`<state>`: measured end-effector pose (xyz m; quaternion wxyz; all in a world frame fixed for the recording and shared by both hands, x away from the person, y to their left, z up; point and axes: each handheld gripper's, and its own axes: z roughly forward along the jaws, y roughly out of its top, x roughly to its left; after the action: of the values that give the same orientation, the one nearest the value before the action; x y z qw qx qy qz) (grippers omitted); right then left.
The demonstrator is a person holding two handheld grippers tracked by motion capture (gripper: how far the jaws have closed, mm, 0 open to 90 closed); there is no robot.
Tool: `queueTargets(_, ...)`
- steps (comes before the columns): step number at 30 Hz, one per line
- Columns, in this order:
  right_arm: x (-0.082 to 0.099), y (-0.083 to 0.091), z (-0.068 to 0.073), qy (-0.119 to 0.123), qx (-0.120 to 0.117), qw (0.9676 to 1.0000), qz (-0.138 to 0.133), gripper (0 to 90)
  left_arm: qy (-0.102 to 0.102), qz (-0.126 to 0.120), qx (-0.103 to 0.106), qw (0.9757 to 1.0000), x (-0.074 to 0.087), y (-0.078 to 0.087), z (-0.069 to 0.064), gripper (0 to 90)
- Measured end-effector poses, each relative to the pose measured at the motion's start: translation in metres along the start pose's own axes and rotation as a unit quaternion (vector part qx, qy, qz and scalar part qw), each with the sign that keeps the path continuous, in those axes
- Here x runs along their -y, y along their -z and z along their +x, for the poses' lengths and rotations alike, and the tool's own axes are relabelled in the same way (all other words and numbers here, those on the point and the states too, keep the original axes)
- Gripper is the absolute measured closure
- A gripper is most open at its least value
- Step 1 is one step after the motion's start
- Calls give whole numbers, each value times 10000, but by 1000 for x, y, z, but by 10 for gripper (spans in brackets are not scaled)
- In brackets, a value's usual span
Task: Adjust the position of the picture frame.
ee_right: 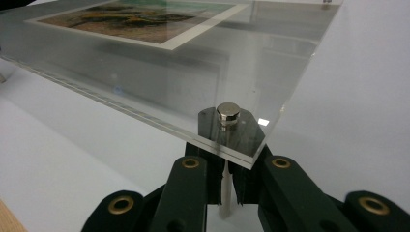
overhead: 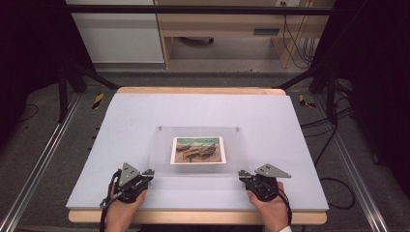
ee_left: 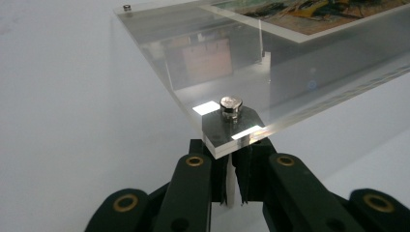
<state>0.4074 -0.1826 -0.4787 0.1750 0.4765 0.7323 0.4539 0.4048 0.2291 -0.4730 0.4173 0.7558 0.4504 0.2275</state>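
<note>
Holding the clear frame [overhead: 198, 150] by its two near corners, the left gripper [overhead: 148, 172] and the right gripper [overhead: 243, 174] each keep their fingers clamped on a small leg under a corner. The gripper views show a shiny metal stud [ee_left: 230, 105] on top of each near corner. The frame sits mid-table [overhead: 121, 121], a boat picture [overhead: 198, 150] inside. No words can be read.

Clear acrylic photo frame [overhead: 198, 150], near edge raised, landscape print inside
</note>
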Motion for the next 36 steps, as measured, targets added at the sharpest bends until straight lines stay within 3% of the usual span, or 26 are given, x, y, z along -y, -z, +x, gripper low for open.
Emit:
queueTargets(9,0,0,-1,-27,-55,10000,14,828,-81,18,-34,10000,0,1,-1,801)
queueTargets(14,1,4,-7,-137,-55,9999,39,630,-272,-28,-84,9996,0,9,-1,645)
queueTargets(18,1,11,-10,-176,-34,9998,29,530,-349,-94,-48,9993,1,15,-1,519)
queueTargets(19,1,17,-11,-147,-30,9999,16,466,-365,-41,26,9993,2,18,0,482)
queueTargets(23,2,26,-11,-120,-34,9999,25,342,-282,-8,102,9995,5,22,3,347)
queueTargets(24,2,26,-11,-120,-34,9999,25,342,-236,-6,120,9997,5,23,4,347)
queueTargets(25,1,30,-10,-91,-47,9999,42,287,-138,-59,184,9997,5,27,7,297)
queueTargets(32,-6,41,-7,104,32,9999,-60,197,0,-276,267,9993,1,40,13,176)
queueTargets(36,-18,45,-5,259,55,9996,-128,150,-52,-330,283,9990,-8,46,15,118)
